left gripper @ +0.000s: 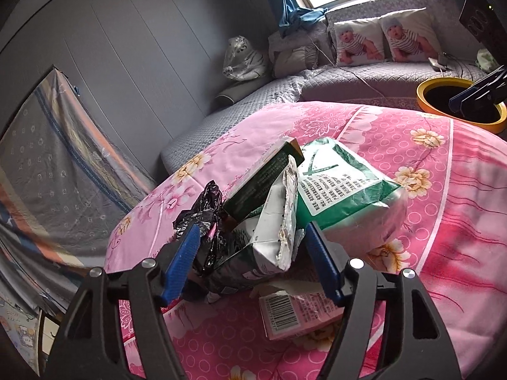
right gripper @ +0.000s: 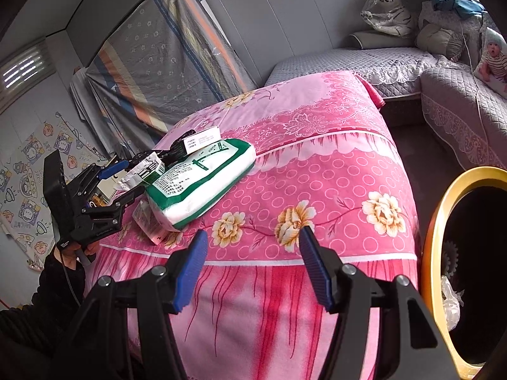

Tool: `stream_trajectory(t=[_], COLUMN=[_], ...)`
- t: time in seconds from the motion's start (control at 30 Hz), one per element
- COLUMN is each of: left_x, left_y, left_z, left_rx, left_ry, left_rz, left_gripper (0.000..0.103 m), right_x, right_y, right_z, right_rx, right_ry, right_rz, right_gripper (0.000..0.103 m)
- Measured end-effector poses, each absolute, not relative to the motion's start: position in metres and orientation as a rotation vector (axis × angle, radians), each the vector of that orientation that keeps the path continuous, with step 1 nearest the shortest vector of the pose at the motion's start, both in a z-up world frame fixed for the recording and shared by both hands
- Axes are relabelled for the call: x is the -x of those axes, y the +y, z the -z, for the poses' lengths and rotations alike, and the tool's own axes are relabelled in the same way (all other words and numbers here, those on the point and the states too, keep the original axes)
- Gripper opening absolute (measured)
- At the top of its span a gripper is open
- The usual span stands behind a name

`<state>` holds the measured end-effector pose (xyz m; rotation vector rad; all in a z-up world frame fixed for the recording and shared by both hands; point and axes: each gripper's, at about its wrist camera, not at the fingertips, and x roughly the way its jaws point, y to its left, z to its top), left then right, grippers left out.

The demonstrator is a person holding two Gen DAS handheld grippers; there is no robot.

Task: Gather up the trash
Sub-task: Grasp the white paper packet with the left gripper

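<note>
Trash lies in a pile on a table under a pink floral cloth (left gripper: pixel 427 221). My left gripper (left gripper: pixel 252 237) is open, its blue fingers on either side of a white and dark crumpled packet (left gripper: pixel 272 240), not closed on it. Beside it lie a crumpled black plastic bag (left gripper: pixel 206 209), a dark green box (left gripper: pixel 266 177), a big green-and-white soft pack (left gripper: pixel 345 190) and a pink barcoded packet (left gripper: pixel 294 313). My right gripper (right gripper: pixel 252 256) is open and empty, in front of the table's near edge. The pile (right gripper: pixel 202 174) and left gripper (right gripper: pixel 123 177) show at far left there.
A yellow-rimmed bin (right gripper: pixel 443 253) with a dark inside and some clear plastic stands right of the table; it also shows in the left wrist view (left gripper: pixel 424 95). A grey quilted sofa (left gripper: pixel 364 76) with baby-print cushions runs behind. A draped striped sheet (right gripper: pixel 164 63) stands against the wall.
</note>
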<state>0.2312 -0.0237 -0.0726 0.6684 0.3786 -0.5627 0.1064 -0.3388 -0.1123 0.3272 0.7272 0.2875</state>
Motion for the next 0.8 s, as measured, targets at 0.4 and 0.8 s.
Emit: stream_trajectory(t=[0.4,0.8], left_x=[-0.263,-0.200], left_y=[-0.049,0.015], left_z=[0.095,0.019], left_rx=[-0.733,-0.363], left_ry=[0.457,0.286], left_rz=[0.557,0.504], left_gripper=[0.034,0.025], right_x=[-0.101,-0.096], right_y=[-0.347,-0.341], right_z=[0.114,0.106], right_rx=[-0.350,-0.332], right_ry=[0.726,0.713], right_rz=[-0.278,-0.305], right_gripper=[0.057,0.057])
